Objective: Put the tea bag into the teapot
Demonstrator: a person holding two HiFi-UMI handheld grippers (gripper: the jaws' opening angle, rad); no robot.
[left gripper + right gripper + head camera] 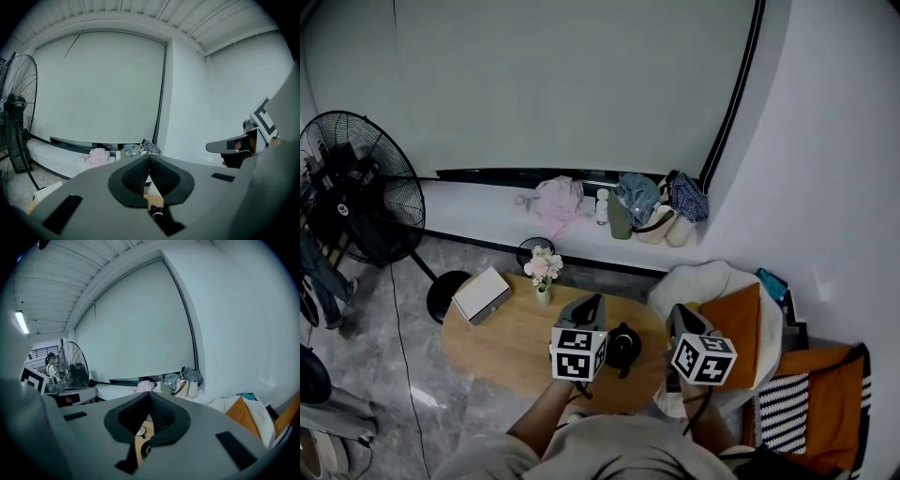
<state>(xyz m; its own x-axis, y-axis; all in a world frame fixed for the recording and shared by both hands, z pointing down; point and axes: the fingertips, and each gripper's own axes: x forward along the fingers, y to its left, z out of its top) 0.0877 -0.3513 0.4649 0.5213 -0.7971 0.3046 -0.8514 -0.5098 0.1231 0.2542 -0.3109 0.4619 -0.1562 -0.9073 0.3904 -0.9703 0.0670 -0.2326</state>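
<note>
A black teapot [623, 347] stands on the oval wooden table [502, 352], just right of my left gripper [592, 302]. In the left gripper view its jaws [149, 158] meet at the tips, shut with nothing seen between them; a dark piece of the teapot [157, 213] shows through the gap below. My right gripper [680, 312] hovers over the table's right end, right of the teapot. Its jaws [150, 394] are also shut and empty, and a small pale round thing [140, 431] on the wood shows beneath them. I cannot pick out a tea bag in any view.
A small vase of flowers [543, 274] and a white box [482, 293] sit on the table's far left part. A chair with white and orange cushions [741, 323] is at the right. A standing fan [361, 192] is at the left, with clothes and bags [637, 206] along the far ledge.
</note>
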